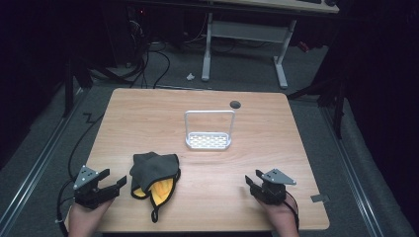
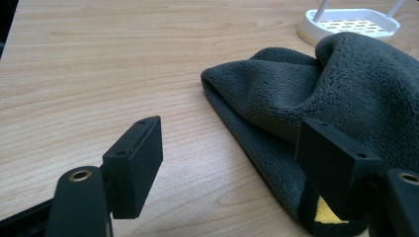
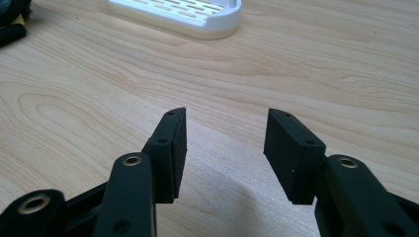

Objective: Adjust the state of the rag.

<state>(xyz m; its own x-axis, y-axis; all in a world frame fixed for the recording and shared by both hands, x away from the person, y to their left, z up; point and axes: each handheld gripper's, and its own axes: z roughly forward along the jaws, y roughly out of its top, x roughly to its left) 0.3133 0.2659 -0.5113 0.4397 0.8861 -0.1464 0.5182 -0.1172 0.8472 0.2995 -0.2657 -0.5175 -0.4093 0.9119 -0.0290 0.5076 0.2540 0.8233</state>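
**Both grippers low and open**

We see our left gripper [image 1: 111,185] at the near left, held in the left hand [image 1: 86,217], which comes in from the bottom edge. Its grey plate sits on top, and it points to the right and a little forward. In the left gripper view its fingers [image 2: 133,165] stand wide apart, with nothing between them.

Our right gripper [image 1: 253,183] sits at the near right, held in the right hand [image 1: 279,215], and points to the left and forward. In the right gripper view its fingers [image 3: 170,153] are spread with a clear gap, and grip nothing. The two grippers lie well apart.
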